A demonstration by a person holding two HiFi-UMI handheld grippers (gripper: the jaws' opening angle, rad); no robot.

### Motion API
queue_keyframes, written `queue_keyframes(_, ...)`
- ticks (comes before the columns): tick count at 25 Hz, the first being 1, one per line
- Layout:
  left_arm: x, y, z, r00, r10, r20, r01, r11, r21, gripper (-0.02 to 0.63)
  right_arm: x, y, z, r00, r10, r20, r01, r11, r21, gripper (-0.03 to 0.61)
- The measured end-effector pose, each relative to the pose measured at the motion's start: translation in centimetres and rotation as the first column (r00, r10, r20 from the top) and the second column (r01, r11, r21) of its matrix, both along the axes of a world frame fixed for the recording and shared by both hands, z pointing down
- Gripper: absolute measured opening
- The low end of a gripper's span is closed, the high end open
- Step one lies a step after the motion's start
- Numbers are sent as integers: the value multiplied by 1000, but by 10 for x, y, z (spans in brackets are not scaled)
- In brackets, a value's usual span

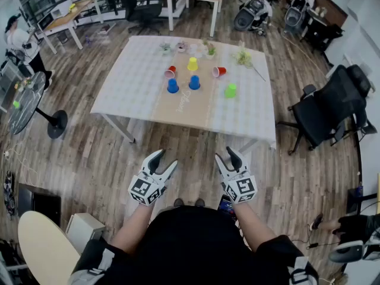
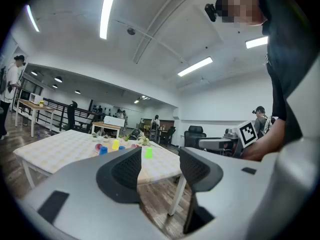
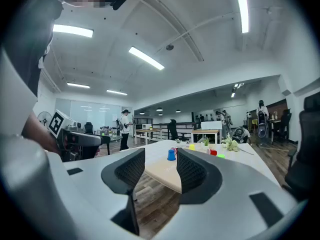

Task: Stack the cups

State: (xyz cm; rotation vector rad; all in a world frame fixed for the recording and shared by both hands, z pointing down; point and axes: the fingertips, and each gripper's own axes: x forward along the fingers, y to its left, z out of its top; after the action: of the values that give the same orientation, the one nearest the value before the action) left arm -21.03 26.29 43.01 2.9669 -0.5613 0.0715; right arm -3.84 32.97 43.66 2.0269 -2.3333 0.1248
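Observation:
Several plastic cups stand on the white table (image 1: 130, 94) ahead of me. Two blue cups (image 1: 173, 86) (image 1: 194, 82) sit upside down, side by side. A yellow cup (image 1: 192, 63) stands behind them and a green cup (image 1: 231, 90) to the right. Two red cups (image 1: 170, 72) (image 1: 219, 71) lie on their sides. My left gripper (image 1: 164, 159) and right gripper (image 1: 225, 154) hover over the floor, short of the table, both open and empty. In the left gripper view the left gripper (image 2: 160, 159) frames the green cup (image 2: 148, 153). In the right gripper view the right gripper (image 3: 160, 166) frames a blue cup (image 3: 171, 155).
Small plants (image 1: 208, 49) line the table's far edge. A black office chair (image 1: 329, 108) stands to the right and a dark round table (image 1: 24, 103) to the left. A person (image 1: 21, 40) stands at far left. Desks and more chairs fill the back.

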Motion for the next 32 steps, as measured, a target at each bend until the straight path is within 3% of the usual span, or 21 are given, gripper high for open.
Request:
queue_keyframes(21, 45, -3, -8, 999, -38, 14, 39, 998, -48, 222, 53, 6, -8, 987, -105, 123, 103, 994, 28, 218)
queue_keyframes(32, 68, -63, 0, 998, -53, -29, 51, 997, -63, 222, 84, -57, 8, 982, -92, 163, 89, 996, 27, 213)
